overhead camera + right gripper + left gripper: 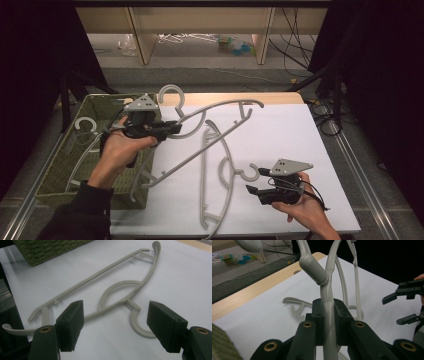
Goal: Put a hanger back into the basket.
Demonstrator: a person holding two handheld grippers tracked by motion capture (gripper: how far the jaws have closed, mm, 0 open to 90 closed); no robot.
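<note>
Biggest thing first: the worktop (300,145), a flat white sheet over a pale wood board whose edge shows along the far side. Next down, the basket (65,165), a rectangular bin of coarse olive-green weave, sits at the worktop's left end. Inside it lies one grey hanger (82,142), hook toward the far end.

Now the hangers, all matte grey plastic, slim moulded bars with a curved hook and a rounded loop under the neck. Three of them by my count: the one in the basket, one in the air, one flat on the white sheet. The lifted hanger (210,127) slants from above the basket's near right corner toward the far middle of the worktop, hook up near the far edge. The flat hanger (212,175) lies in the middle of the sheet, its hook (249,172) pointing right.

Two claws, black, blocky pads, brass rivets. The left claw (172,129) sits level above the basket's right rim, hand wrapped round the grip, and its jaws are clamped tight on the lifted hanger's arm just below the neck; the left gripper view has the grey bar squeezed between both pads. The right claw (252,192) rests low at the near right, pointing left, jaws standing wide and holding nothing, with the flat hanger's hook just ahead of it.
</note>
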